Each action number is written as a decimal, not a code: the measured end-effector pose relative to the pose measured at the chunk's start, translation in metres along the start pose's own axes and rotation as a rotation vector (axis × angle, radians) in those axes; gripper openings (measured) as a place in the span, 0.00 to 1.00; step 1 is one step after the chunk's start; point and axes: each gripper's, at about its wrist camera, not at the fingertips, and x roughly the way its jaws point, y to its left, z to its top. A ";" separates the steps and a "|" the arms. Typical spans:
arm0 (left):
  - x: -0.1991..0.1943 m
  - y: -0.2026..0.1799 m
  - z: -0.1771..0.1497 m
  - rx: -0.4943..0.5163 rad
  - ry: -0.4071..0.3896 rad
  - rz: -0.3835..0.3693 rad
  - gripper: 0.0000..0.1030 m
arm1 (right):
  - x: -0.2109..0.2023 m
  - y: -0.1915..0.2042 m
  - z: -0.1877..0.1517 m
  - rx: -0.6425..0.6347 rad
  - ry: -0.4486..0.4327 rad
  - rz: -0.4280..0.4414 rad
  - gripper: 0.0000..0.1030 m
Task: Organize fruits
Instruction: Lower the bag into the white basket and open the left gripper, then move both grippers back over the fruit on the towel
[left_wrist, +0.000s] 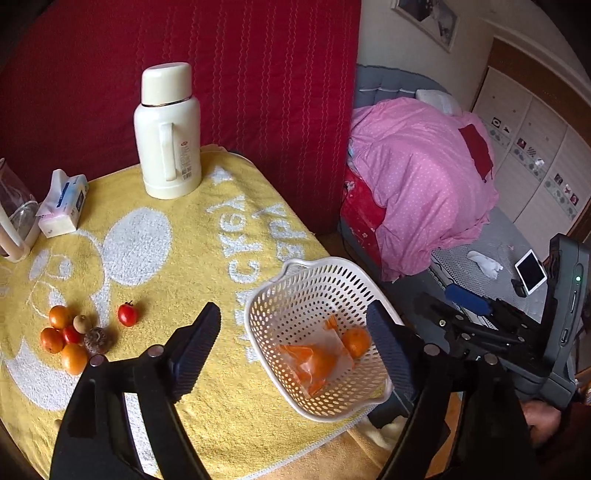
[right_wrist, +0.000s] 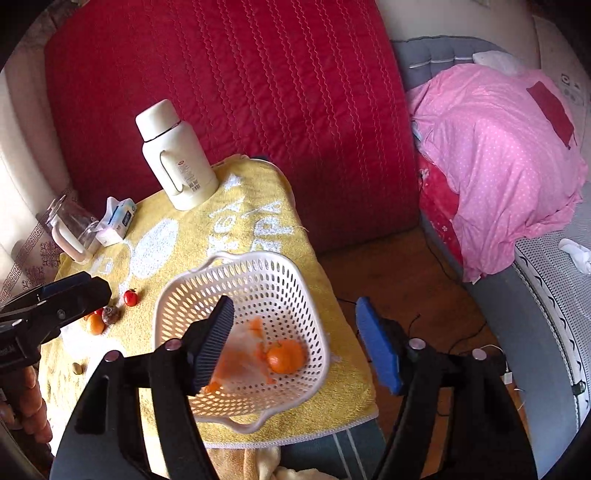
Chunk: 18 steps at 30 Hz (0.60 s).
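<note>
Both the left gripper (left_wrist: 295, 343) and right gripper (right_wrist: 295, 347) gape empty above the white basket (right_wrist: 295, 273) holding one orange (right_wrist: 286, 356).

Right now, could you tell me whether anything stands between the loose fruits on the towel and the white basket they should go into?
Nothing visible does. The fruit cluster and the lone cherry tomato lie on bare yellow towel, left of the basket. Only the open left gripper hovers over that stretch, holding nothing.
</note>
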 end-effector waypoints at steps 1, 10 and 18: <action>-0.004 0.004 0.000 -0.003 -0.007 0.018 0.86 | 0.000 0.003 0.000 -0.001 -0.002 0.003 0.70; -0.042 0.040 -0.010 -0.035 -0.066 0.175 0.95 | 0.000 0.033 0.003 0.001 -0.050 0.045 0.88; -0.085 0.091 -0.022 -0.111 -0.125 0.287 0.95 | -0.004 0.078 0.011 -0.051 -0.099 0.091 0.90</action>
